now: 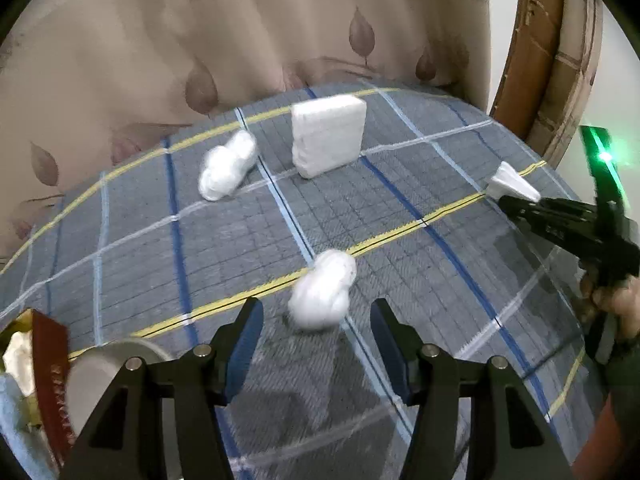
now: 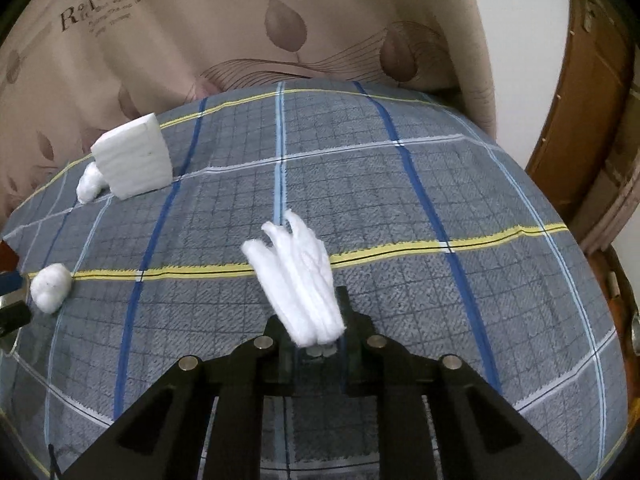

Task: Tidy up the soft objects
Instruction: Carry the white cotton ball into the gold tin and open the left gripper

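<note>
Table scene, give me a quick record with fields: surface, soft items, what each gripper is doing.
surface: plaid cloth on the table
block: white foam block, upright, near the far edge
far wad: cotton wad beside the block
near wad: cotton wad just ahead of the left gripper
left gripper: open, empty
right gripper: shut on cotton strips, lifted off the cloth
backdrop: leaf-print curtain
</note>
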The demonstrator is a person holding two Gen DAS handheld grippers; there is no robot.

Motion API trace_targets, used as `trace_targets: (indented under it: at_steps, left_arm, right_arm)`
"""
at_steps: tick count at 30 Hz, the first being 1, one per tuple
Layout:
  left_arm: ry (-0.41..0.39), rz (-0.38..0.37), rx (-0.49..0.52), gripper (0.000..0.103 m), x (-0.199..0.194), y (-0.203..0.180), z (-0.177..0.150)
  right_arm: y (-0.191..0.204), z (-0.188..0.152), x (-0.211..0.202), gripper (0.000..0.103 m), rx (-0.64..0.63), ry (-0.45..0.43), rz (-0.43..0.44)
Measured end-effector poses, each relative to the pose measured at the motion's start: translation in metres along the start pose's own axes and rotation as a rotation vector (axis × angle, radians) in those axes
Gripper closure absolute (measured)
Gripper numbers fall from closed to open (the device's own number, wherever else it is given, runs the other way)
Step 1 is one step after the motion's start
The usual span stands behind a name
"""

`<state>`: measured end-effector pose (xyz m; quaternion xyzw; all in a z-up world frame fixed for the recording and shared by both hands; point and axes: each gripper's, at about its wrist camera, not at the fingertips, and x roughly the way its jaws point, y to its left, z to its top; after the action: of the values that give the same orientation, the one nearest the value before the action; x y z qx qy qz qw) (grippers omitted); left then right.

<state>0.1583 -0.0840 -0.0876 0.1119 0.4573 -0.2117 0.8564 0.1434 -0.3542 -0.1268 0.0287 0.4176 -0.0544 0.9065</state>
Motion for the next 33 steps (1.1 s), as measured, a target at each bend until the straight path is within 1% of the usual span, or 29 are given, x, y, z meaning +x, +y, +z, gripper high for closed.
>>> trace_targets:
  at_steps: [4, 6, 7, 9, 10, 11, 16, 19, 25, 29, 31, 33]
  left_arm:
    - [0.044, 0.002, 0.007, 0.046, 0.025, -0.001, 0.005]
    - [0.064, 0.008, -0.010, 0.046, 0.034, 0.002, 0.006]
    - [0.071, -0.002, -0.030, 0.046, 0.038, 0.005, 0.006]
    - [0.074, -0.011, -0.064, 0.049, 0.040, 0.008, 0.005]
    - [0.067, -0.013, -0.067, 0.069, 0.038, 0.008, 0.005]
    - [0.068, -0.021, -0.067, 0.079, 0.036, 0.007, 0.004]
    - [0.061, -0.018, -0.055, 0.080, 0.027, 0.001, 0.000]
    - [0.072, -0.007, -0.062, 0.081, 0.019, -0.002, -0.006]
    - [0.076, 0.051, -0.083, 0.081, -0.008, -0.002, -0.023]
    - [0.068, 0.078, -0.120, 0.081, -0.039, 0.010, -0.035]
    - [0.040, 0.086, -0.152, 0.080, -0.060, 0.022, -0.038]
    - [-0.001, 0.114, -0.181, 0.080, -0.088, 0.039, -0.042]
  right_arm:
    - [-0.004, 0.004, 0.004, 0.087, 0.008, 0.001, 0.010]
    - [-0.006, 0.004, 0.004, 0.087, 0.015, 0.002, 0.018]
    - [-0.008, 0.003, 0.004, 0.087, 0.023, 0.001, 0.026]
    - [-0.008, 0.003, 0.004, 0.087, 0.025, 0.002, 0.030]
    - [-0.007, 0.003, 0.004, 0.087, 0.024, 0.002, 0.028]
    - [-0.007, 0.003, 0.004, 0.087, 0.022, 0.002, 0.025]
    - [-0.006, 0.004, 0.005, 0.087, 0.020, 0.003, 0.024]
    - [-0.006, 0.004, 0.005, 0.087, 0.019, 0.003, 0.023]
    - [-0.006, 0.003, 0.005, 0.087, 0.018, 0.003, 0.023]
    - [-0.005, 0.003, 0.005, 0.087, 0.014, 0.004, 0.018]
    - [-0.006, 0.004, 0.005, 0.087, 0.014, 0.004, 0.021]
    - [-0.007, 0.004, 0.006, 0.087, 0.014, 0.004, 0.022]
